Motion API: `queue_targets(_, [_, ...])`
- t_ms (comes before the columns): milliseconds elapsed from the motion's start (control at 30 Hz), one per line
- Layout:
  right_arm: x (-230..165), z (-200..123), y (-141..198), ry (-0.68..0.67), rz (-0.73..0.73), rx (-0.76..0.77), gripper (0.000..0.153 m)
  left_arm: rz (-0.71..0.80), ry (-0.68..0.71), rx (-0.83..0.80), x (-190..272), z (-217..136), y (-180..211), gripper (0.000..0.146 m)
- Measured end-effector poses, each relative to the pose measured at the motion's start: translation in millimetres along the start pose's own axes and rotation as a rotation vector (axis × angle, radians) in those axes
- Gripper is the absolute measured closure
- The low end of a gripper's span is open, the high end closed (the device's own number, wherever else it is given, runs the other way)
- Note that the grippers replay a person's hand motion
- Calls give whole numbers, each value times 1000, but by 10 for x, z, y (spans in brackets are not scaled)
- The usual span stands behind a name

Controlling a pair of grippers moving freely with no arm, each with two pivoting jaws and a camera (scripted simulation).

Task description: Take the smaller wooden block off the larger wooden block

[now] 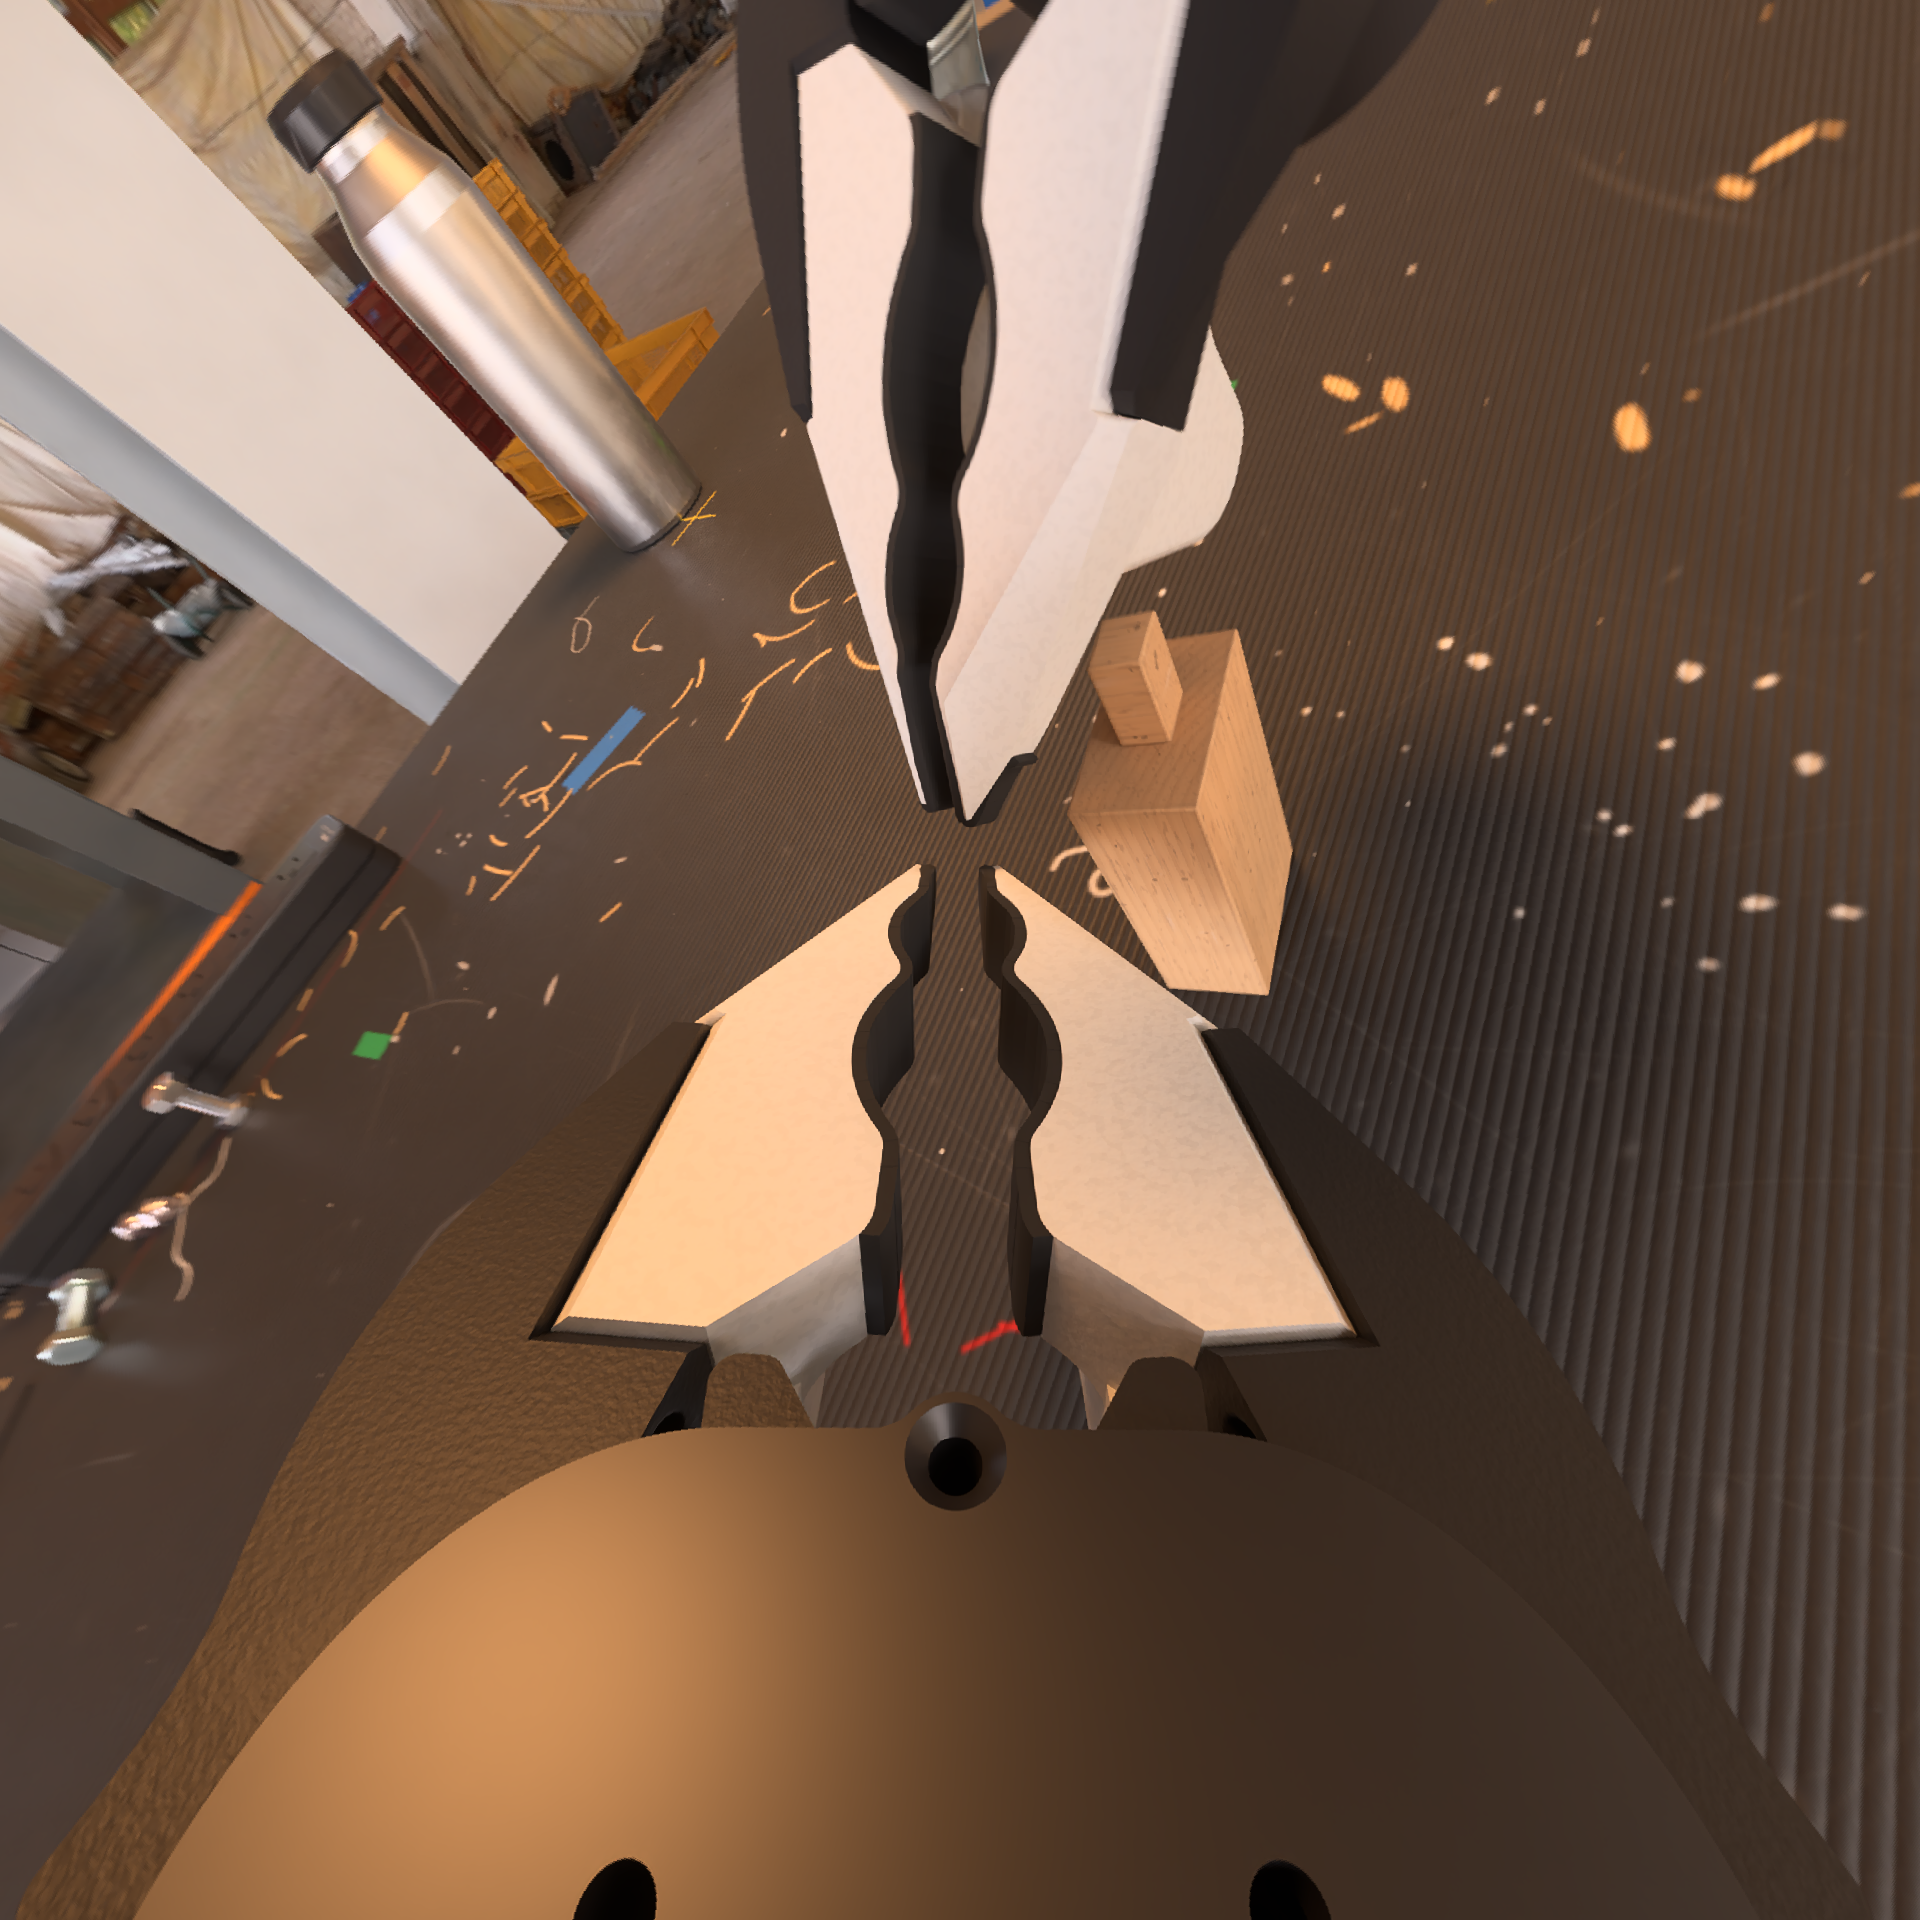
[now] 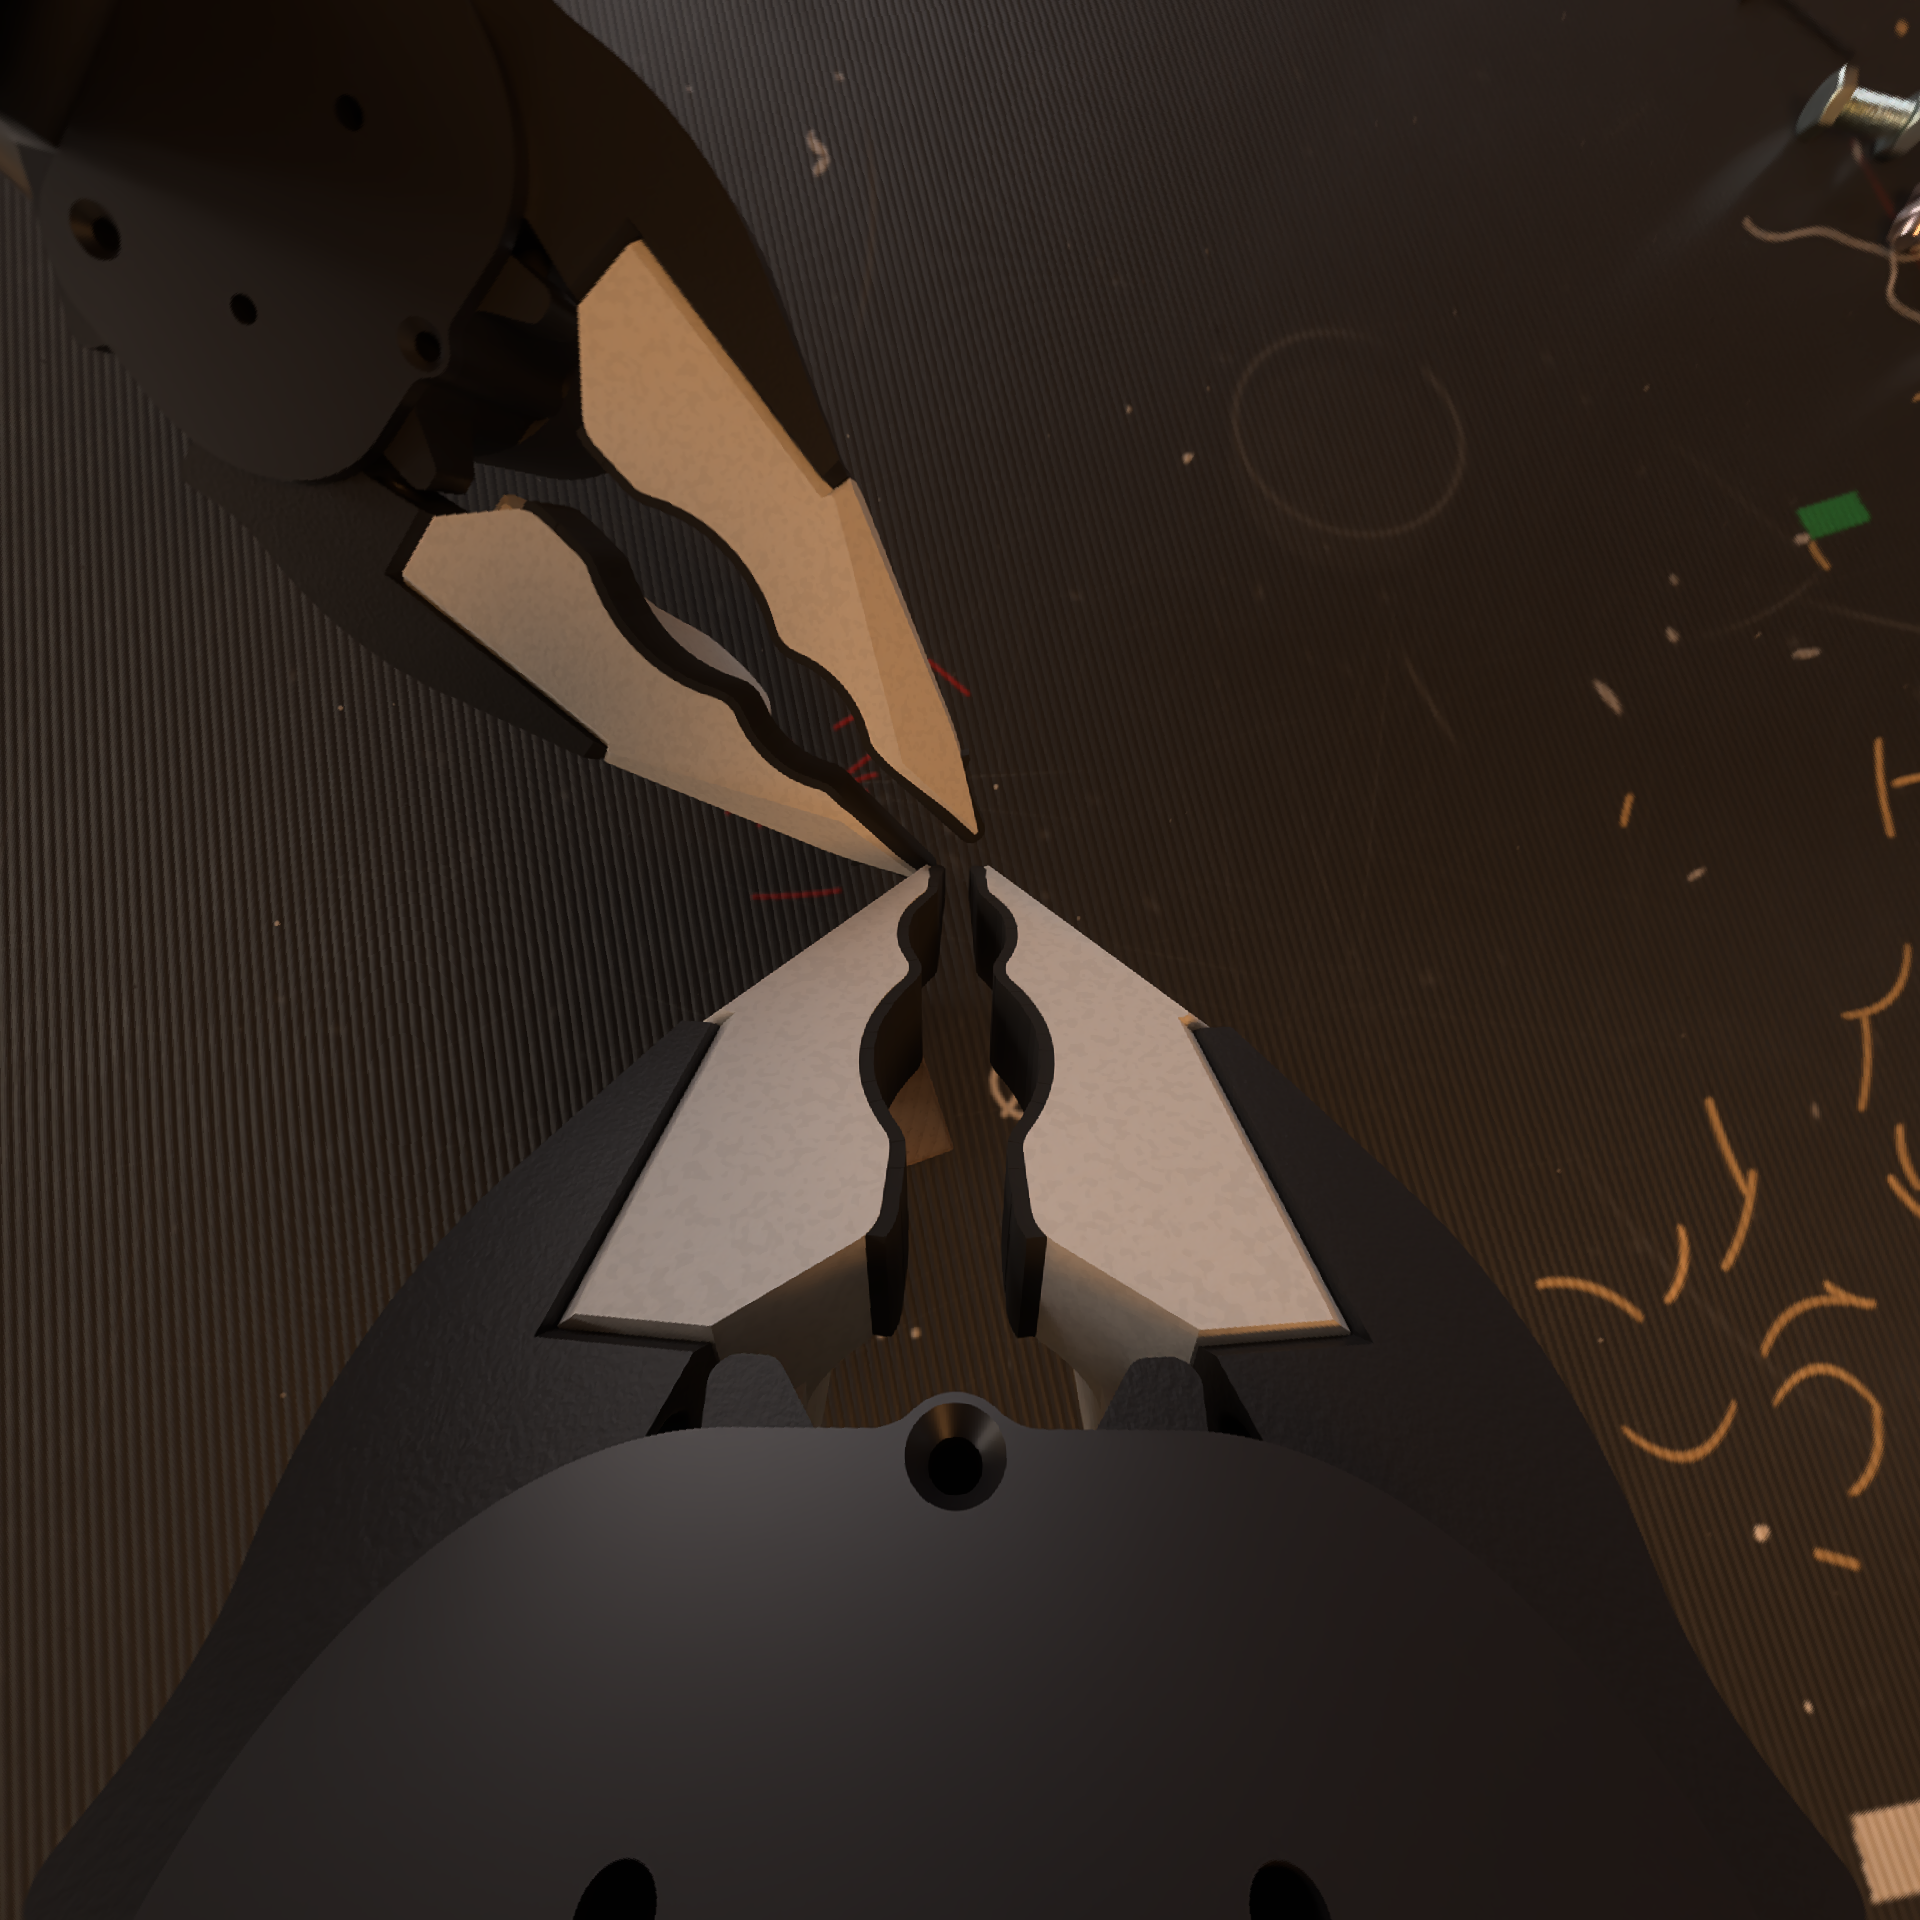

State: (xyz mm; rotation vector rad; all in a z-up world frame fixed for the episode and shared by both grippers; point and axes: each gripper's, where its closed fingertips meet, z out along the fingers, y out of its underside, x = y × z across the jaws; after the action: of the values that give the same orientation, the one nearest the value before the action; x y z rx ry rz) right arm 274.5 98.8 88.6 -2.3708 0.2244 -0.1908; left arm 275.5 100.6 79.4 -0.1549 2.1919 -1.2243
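- The left gripper (image 1: pixel 956 871) hangs over the dark mat (image 1: pixel 1558 1143), its jaws nearly closed with a thin gap, gripping nothing.
- Tip to tip with it, the right gripper (image 1: pixel 951 800) points back from the far side, also narrowly parted and empty.
- Just right of both tips the large block (image 1: pixel 1195 831) lies on the mat, with the small block (image 1: pixel 1135 681) still on top at its far end; neither gripper touches them.
- Near left lie two bolts (image 1: pixel 197 1099) and a green square (image 1: pixel 371 1044).
- Far left stands a steel bottle (image 1: pixel 499 312).
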Motion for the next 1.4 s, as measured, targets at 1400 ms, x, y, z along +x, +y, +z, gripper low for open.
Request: queue_targets(1400, [53,-617,1715,-31,125,-616,144,-131,85,-46,11,63,164,138])
